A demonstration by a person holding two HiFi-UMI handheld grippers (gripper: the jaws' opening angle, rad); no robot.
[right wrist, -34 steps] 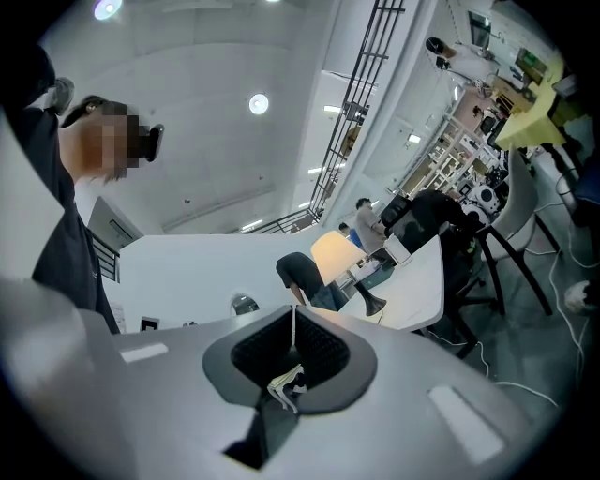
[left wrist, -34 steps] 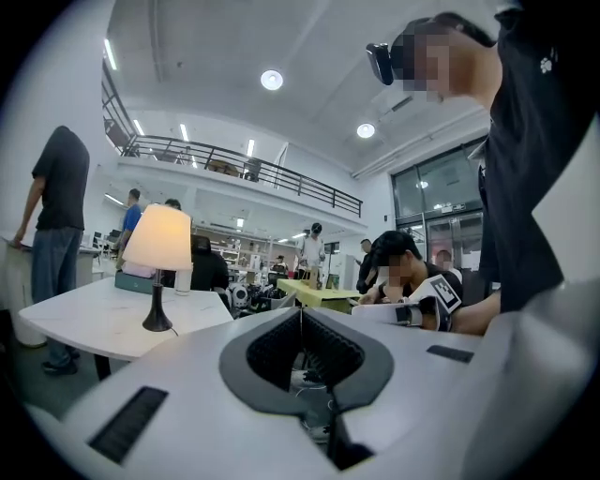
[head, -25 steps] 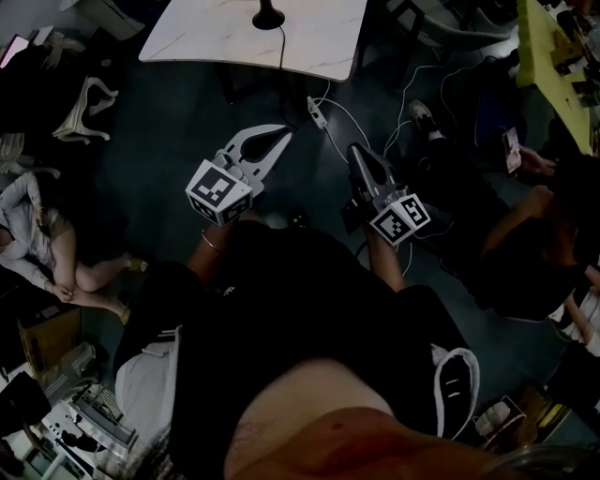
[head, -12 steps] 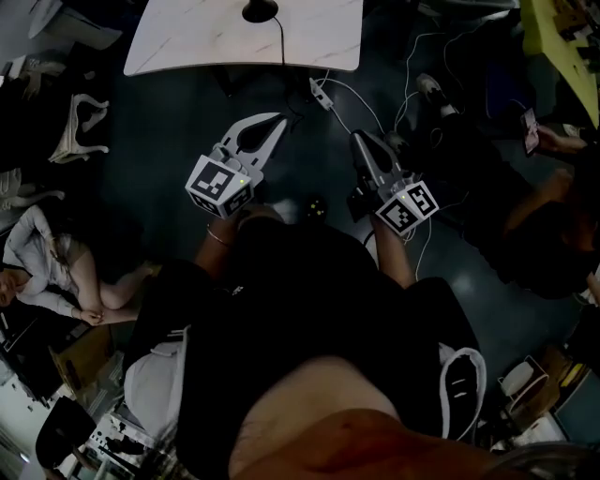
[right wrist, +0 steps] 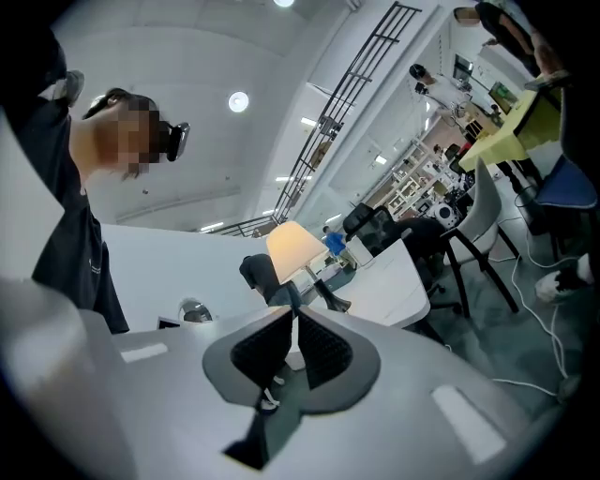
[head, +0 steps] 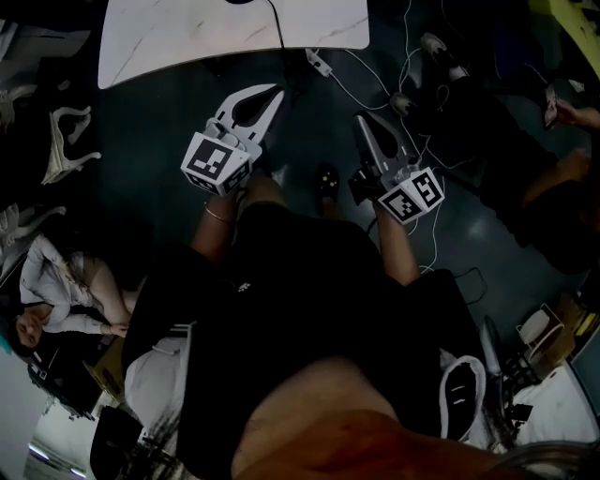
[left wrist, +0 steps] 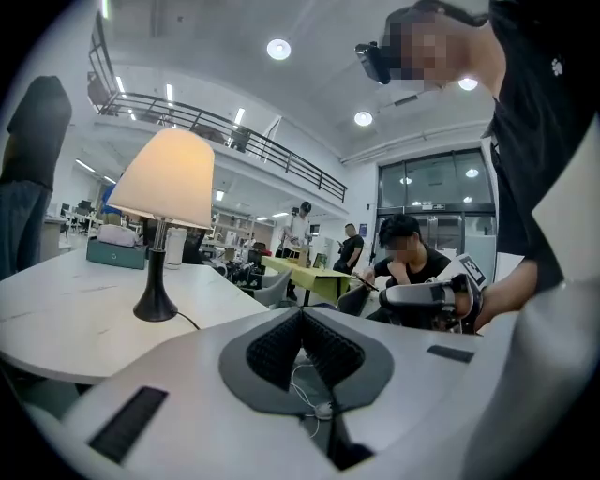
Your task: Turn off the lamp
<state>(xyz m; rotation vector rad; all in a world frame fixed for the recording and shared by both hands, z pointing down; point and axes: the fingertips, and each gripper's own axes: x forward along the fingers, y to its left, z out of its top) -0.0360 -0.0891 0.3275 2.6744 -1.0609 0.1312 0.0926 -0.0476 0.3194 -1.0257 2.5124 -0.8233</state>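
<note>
The lamp (left wrist: 164, 178) stands on the white table (left wrist: 56, 319), its cream shade glowing above a black stem and base (left wrist: 155, 305). It also shows small in the right gripper view, lamp (right wrist: 292, 248) just beyond the jaws. In the head view the table (head: 187, 37) lies at the top edge and only the lamp's black cable (head: 277, 21) shows. My left gripper (head: 275, 92) is shut and empty, short of the table's near edge. My right gripper (head: 360, 120) hangs beside it over the floor, shut and empty too. Both jaw pairs meet in their own views, left gripper (left wrist: 302, 317) and right gripper (right wrist: 293, 311).
White cables and a plug (head: 319, 64) trail over the dark floor under the table's edge. One person sits on the floor at the left (head: 56, 291), another at the right (head: 553, 178). A yellow-green table (left wrist: 305, 277) and chairs (right wrist: 478, 234) stand beyond.
Both grippers have come nearer to the table's near edge. The table has slid toward the top of the head view, and the lamp's base has left that view.
</note>
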